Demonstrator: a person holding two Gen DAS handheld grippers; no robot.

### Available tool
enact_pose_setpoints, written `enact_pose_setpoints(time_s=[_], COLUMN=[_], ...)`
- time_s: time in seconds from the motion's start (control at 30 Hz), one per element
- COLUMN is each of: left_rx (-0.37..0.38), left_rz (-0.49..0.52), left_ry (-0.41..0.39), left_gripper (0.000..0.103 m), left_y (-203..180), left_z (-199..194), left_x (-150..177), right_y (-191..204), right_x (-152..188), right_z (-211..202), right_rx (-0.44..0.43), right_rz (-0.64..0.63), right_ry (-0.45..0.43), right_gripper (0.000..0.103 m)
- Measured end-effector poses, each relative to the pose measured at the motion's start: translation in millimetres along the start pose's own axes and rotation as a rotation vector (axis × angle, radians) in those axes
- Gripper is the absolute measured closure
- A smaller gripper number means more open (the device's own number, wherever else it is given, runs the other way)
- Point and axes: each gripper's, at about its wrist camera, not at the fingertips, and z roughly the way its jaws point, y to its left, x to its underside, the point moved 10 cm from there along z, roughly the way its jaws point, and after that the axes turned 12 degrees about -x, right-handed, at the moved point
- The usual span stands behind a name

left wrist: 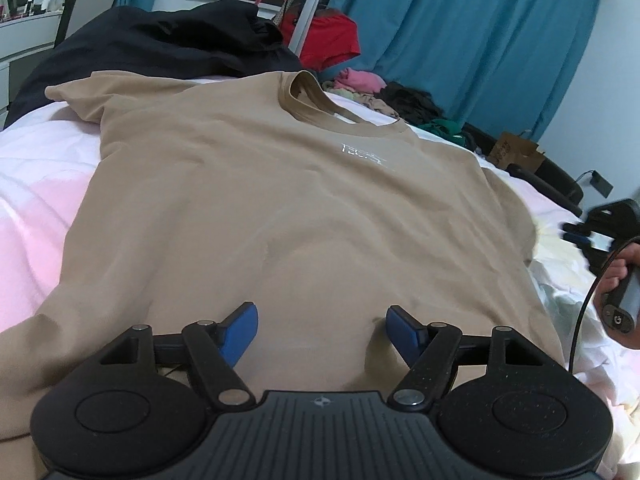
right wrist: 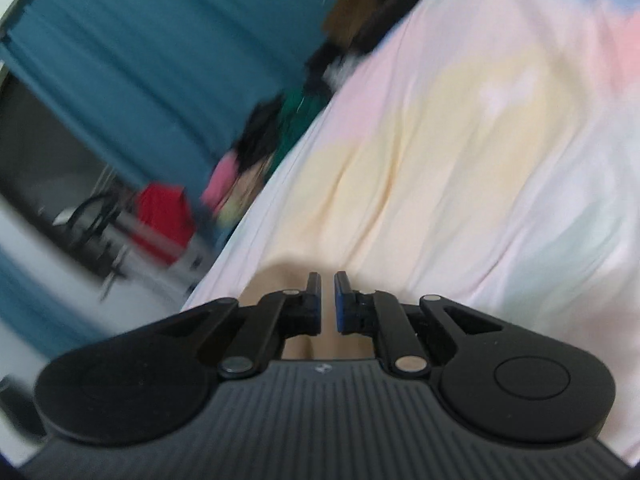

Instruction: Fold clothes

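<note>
A tan T-shirt (left wrist: 280,208) lies spread face up on a pastel bedsheet (left wrist: 44,184), collar towards the far side. The left gripper (left wrist: 320,330) angles down over the shirt's lower part, its blue pads (left wrist: 240,332) standing wide apart with nothing pinched. At the shirt's right edge, a hand (left wrist: 618,280) holds the right gripper (right wrist: 328,300), tilted slightly down; its jaws are nearly together with tan cloth between them, so it seems to pinch the shirt. Beyond lie a dark garment (left wrist: 152,48), a mixed clothes pile (left wrist: 384,96) and blue curtains (left wrist: 480,40).
</note>
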Motion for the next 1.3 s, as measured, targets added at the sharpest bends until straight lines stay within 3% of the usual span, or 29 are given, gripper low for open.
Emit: enact_pose_setpoints(time_s=[0.07,0.17,0.2,0.27,0.3,0.33,0.5,0.67,0.8,1.03,1.07,1.13,1.2,1.27,1.3], left_rx=[-0.006,-0.017,-0.021,-0.028,-0.03,-0.034,-0.042,-0.035,-0.016,0.003,0.003,0.002,0.001,0.001,0.002], left_rz=[0.001,0.011,0.016,0.018,0.018,0.017,0.01,0.002,-0.016,-0.033,-0.031,-0.026,-0.019,-0.019,-0.02], left_ry=[0.0,-0.003,-0.004,-0.006,-0.005,-0.005,-0.004,-0.004,-0.001,-0.002,-0.003,-0.006,-0.009,-0.01,-0.01], left_gripper=[0.03,0.03,0.03,0.03,0.03,0.03,0.03,0.03,0.03,0.028,0.028,0.027,0.026,0.026,0.026], left_y=[1.1,0.6,0.5,0.7,1.4,1.7,3.0,3.0,4.2,1.5,0.6,-1.1,-1.9,-2.0,-2.0], left_z=[-4.2,-7.0,-7.7,-8.7,-9.3,-9.4,-9.8,-9.0,-7.6,-2.6,-2.2,-1.3,-0.8,-0.5,-0.1], left_x=[1.1,3.0,3.4,3.8,3.9,3.8,4.5,4.5,3.4,2.1,2.3,2.6,2.5,2.2,1.9], right_y=[-5.3,-10.8,-9.5,-6.1,-3.2,-0.3,-2.1,1.3,14.3,8.7,6.8,1.0,-5.5,-10.6,-13.8], right_x=[-9.6,3.9,14.4,35.6,45.0,54.3,83.2,76.3,74.0,59.3,56.1,46.0,40.1,40.4,40.3], right_z=[-10.1,-7.2,-4.5,0.2,1.3,2.3,19.5,49.7,76.0,95.1,97.2,98.9,102.7,106.6,107.0], right_rx=[0.014,-0.044,-0.068,-0.117,-0.135,-0.152,-0.173,-0.175,-0.208,-0.255,-0.271,-0.282,-0.282,-0.281,-0.273], right_rz=[-0.002,0.093,0.127,0.196,0.222,0.248,0.34,0.263,0.203,0.254,0.276,0.316,0.355,0.377,0.39], right_ry=[-0.036,0.068,0.12,0.225,0.247,0.269,0.299,0.188,0.179,0.074,0.06,0.031,0.03,0.043,0.039], right_gripper=[0.091,0.09,0.083,0.042,0.007,0.0,0.001,0.0,0.0,0.001,0.004,0.029,0.033,0.044,0.055])
